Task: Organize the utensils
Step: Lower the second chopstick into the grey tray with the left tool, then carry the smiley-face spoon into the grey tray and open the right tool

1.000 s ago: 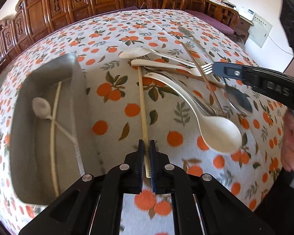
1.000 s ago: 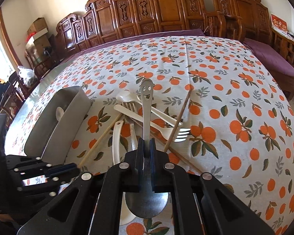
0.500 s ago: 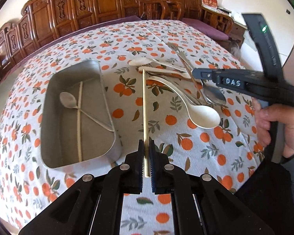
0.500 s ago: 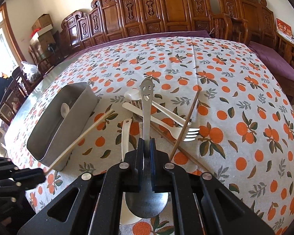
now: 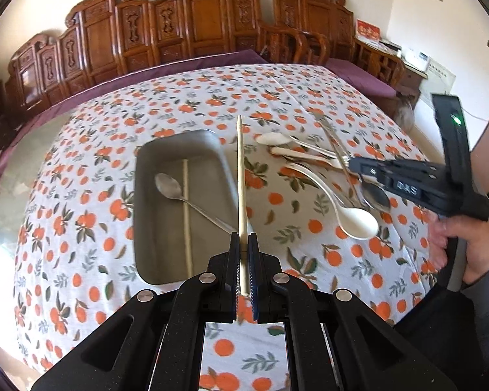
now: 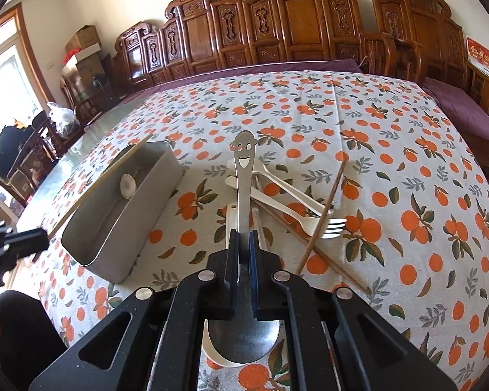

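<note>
Two utensils held right now: left hand-held gripper (image 5: 243,268) clamped tight on pale chopstick (image 5: 241,176), stick raised off the surface and pointing away, over right wall of metal tray (image 5: 146,195); right hand-held gripper (image 6: 243,257) clamped tight on steel spoon with smiley-face handle (image 6: 244,163), bowl end near camera, handle pointing away

Tray sits on surface left of the pile, holds a second pale chopstick (image 5: 187,215) lying lengthwise and a metal spoon (image 5: 169,185) crossing it diagonally

Loose pile on surface right of tray: large white spoon (image 5: 357,223), white fork (image 6: 322,224), white-handled utensils overlapping, brown chopsticks (image 6: 326,211) crossed over them; exact stacking order hard to tell

Orange-print tablecloth (image 5: 91,169) covers the surface. Person's hand (image 5: 463,247) grips the right tool's handle at right edge of left view. Carved wooden chairs (image 6: 296,22) line the far side
</note>
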### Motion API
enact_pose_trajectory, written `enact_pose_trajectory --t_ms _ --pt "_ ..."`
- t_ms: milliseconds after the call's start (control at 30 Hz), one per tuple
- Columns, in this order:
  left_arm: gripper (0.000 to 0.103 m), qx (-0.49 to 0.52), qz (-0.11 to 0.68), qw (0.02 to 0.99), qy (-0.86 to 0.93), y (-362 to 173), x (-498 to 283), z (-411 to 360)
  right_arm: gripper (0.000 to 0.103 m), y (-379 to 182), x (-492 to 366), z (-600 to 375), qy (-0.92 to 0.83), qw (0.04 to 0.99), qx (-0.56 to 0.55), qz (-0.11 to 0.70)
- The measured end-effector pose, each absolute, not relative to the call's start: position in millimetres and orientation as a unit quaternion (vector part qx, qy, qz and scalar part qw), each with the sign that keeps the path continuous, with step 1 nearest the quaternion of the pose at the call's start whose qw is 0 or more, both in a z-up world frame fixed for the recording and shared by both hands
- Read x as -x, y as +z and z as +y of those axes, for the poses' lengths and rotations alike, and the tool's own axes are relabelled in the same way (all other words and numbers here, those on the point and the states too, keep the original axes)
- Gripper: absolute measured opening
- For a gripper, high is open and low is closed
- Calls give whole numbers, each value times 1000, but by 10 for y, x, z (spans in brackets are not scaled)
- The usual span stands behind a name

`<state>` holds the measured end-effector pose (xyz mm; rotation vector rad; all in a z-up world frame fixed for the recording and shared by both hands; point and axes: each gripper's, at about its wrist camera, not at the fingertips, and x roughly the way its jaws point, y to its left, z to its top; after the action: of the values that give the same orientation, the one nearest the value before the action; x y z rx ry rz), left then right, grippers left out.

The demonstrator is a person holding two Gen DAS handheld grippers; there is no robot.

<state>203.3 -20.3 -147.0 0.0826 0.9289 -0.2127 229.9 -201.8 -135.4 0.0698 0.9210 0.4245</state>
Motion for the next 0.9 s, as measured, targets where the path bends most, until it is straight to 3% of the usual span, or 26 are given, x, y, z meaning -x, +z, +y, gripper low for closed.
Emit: enact_pose_trajectory --t_ms 900 --pt "4 -6 482 873 -70 -2062 -2476 202 7 -1460 -2310 -1815 226 861 -15 455"
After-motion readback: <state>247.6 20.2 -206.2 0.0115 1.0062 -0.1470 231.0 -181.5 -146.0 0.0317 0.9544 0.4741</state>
